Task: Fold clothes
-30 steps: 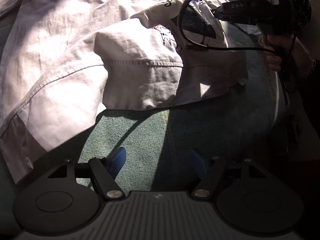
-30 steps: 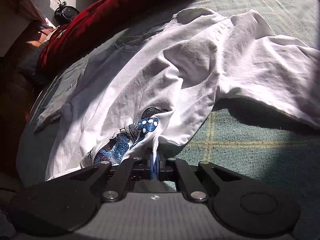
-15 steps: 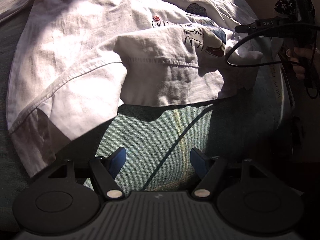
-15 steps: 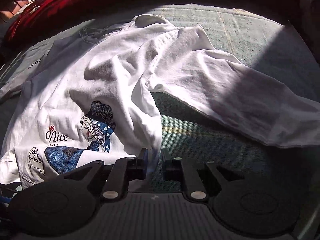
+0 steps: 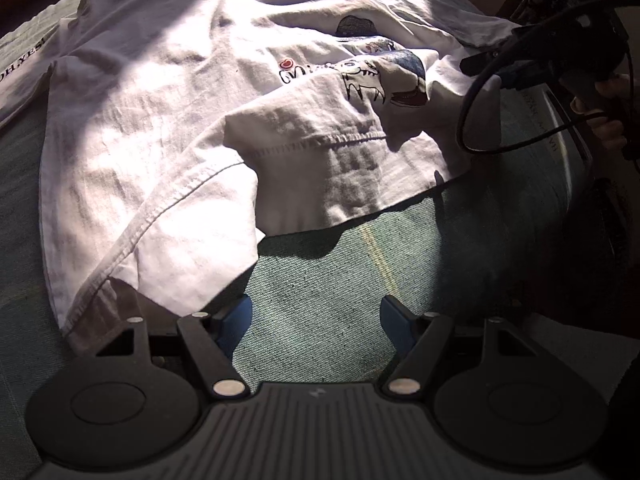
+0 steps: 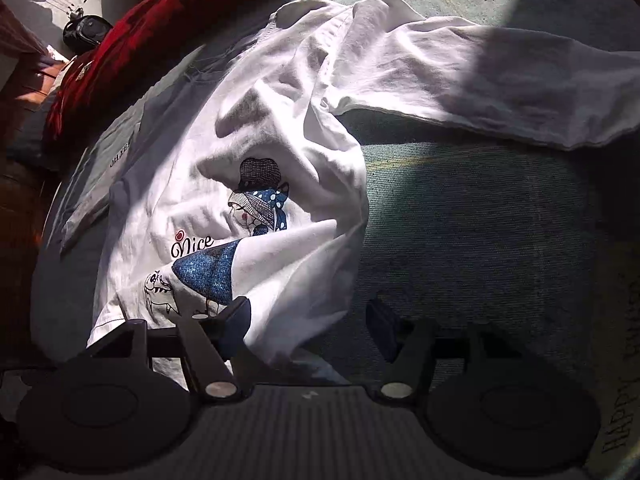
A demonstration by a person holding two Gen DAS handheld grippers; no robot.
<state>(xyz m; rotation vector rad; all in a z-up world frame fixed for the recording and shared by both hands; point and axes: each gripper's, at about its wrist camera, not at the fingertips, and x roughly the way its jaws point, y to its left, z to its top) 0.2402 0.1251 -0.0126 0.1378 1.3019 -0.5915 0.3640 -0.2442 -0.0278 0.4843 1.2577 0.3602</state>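
A white long-sleeved T-shirt with a printed girl and the word "Nice" lies rumpled on a green woven cloth. Its hem is flipped up over the print. My left gripper is open just above the cloth, its left finger close to a sleeve edge, nothing between the pads. In the right wrist view the same shirt spreads ahead, one sleeve stretching right. My right gripper is open, with the shirt's loose lower corner lying between its fingers. The right gripper also shows in the left wrist view at the shirt's right edge.
A red garment lies beyond the shirt at the back left. A grey piece with lettering sits beside the shirt. A black cable loops by the person's hand. Bare green cloth lies to the right.
My right gripper was shut on the shirt's lower corner, laid it down and opened. The print now shows face up. My left gripper stayed open and shifted slightly nearer the sleeve.
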